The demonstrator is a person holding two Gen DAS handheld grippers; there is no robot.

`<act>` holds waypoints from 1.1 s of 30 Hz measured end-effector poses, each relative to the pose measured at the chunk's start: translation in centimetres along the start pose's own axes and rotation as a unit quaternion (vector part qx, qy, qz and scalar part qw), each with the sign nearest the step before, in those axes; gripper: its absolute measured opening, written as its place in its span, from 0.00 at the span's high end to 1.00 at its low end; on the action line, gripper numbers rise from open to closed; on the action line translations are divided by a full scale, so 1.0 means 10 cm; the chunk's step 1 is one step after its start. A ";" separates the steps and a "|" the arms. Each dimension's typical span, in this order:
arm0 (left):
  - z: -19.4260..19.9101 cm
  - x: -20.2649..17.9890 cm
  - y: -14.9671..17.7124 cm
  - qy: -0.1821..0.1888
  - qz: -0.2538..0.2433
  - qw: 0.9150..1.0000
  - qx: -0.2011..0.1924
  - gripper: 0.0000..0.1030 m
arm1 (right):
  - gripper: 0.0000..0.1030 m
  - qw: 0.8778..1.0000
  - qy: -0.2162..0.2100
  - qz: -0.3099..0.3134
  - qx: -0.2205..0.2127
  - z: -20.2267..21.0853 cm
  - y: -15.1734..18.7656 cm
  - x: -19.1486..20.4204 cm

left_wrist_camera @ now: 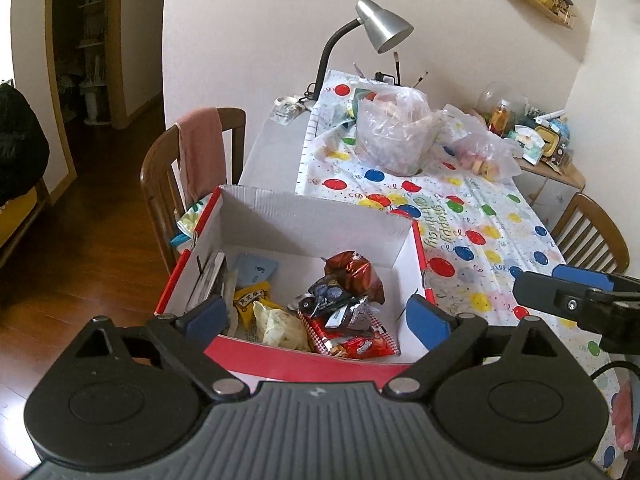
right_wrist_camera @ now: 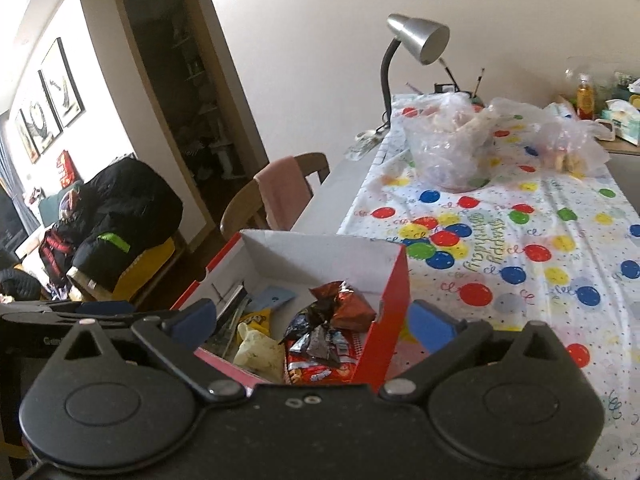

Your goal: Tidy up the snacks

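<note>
both the left gripper (left_wrist_camera: pixel 318 314) and right gripper (right_wrist_camera: pixel 316 320) gape wide, empty.

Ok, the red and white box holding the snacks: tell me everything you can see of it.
The cardboard box is open-topped, red outside and white inside, with corrugated edges showing along its rim. It sits upright at the near corner of the table, on the balloon-print tablecloth, with a wooden chair just beyond its far left side. Inside lie loose packets: a brown foil bag, a red packet, a yellow packet and a pale one. Neither gripper touches it.
</note>
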State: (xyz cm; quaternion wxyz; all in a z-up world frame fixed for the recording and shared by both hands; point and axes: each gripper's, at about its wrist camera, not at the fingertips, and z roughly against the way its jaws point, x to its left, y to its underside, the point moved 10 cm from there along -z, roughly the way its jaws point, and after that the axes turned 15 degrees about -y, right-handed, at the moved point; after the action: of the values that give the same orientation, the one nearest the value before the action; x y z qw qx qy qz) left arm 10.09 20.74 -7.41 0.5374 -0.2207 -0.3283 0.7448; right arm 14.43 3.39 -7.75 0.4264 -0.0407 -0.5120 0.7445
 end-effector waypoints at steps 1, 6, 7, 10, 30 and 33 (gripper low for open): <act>0.01 -0.01 -0.01 0.000 0.000 1.000 -0.002 0.06 | 0.00 1.000 0.003 0.001 -0.003 0.02 0.00 0.01; 0.07 -0.04 -0.04 -0.004 -0.007 1.000 -0.011 0.06 | 0.00 1.000 0.007 0.002 -0.013 0.08 -0.01 0.04; 0.07 -0.04 -0.05 -0.005 -0.009 1.000 -0.011 0.06 | 0.00 1.000 0.007 0.002 -0.014 0.09 -0.01 0.04; 0.07 -0.05 -0.05 -0.008 -0.015 1.000 -0.011 0.06 | 0.00 1.000 0.006 -0.003 -0.015 0.10 -0.01 0.07; 0.01 -0.09 -0.05 -0.008 -0.028 1.000 -0.006 0.06 | 0.00 1.000 0.009 -0.002 0.000 0.02 0.02 0.09; 0.01 -0.10 -0.05 -0.007 -0.028 1.000 -0.006 0.06 | 0.00 1.000 0.009 -0.001 0.000 0.02 0.02 0.09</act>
State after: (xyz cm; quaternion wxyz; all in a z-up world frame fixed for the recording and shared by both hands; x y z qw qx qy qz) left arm 10.67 19.90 -6.96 0.5541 -0.2093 -0.3429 0.7291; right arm 13.70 3.79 -7.45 0.4319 -0.0466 -0.5082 0.7436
